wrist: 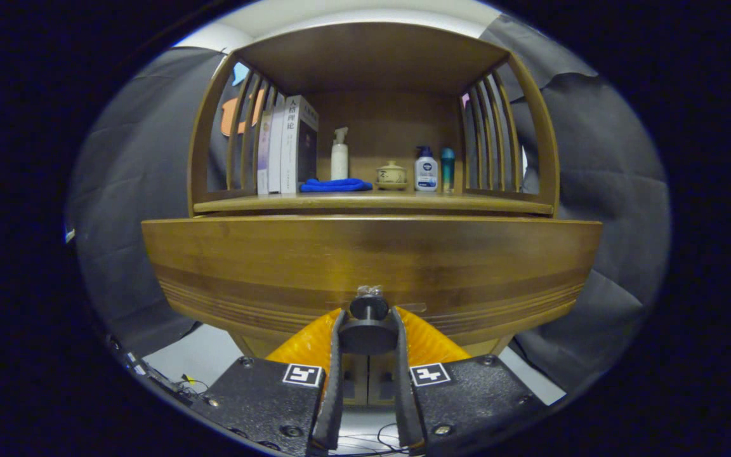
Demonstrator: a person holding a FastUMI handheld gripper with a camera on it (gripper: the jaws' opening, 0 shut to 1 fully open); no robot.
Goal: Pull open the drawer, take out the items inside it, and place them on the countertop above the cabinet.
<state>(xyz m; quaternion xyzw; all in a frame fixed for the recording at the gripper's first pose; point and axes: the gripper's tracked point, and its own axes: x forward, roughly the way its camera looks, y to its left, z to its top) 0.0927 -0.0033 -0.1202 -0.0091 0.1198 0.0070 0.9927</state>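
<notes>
A brown wooden drawer [372,260] with darker grain bands carries a black knob [368,307]; above, a blue cloth [335,185], white books [286,147], white bottle [339,155] and teal bottle [447,169].

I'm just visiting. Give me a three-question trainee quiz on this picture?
1. True or false: the tool has both fingers pressed on the drawer knob.
2. What lies on the countertop between the books and the lidded pot?
A. blue cloth
B. spoon
C. plate
3. Fill in: the drawer front hides the items ____ it.

Key: 1 true; 2 A; 3 inside.
</notes>
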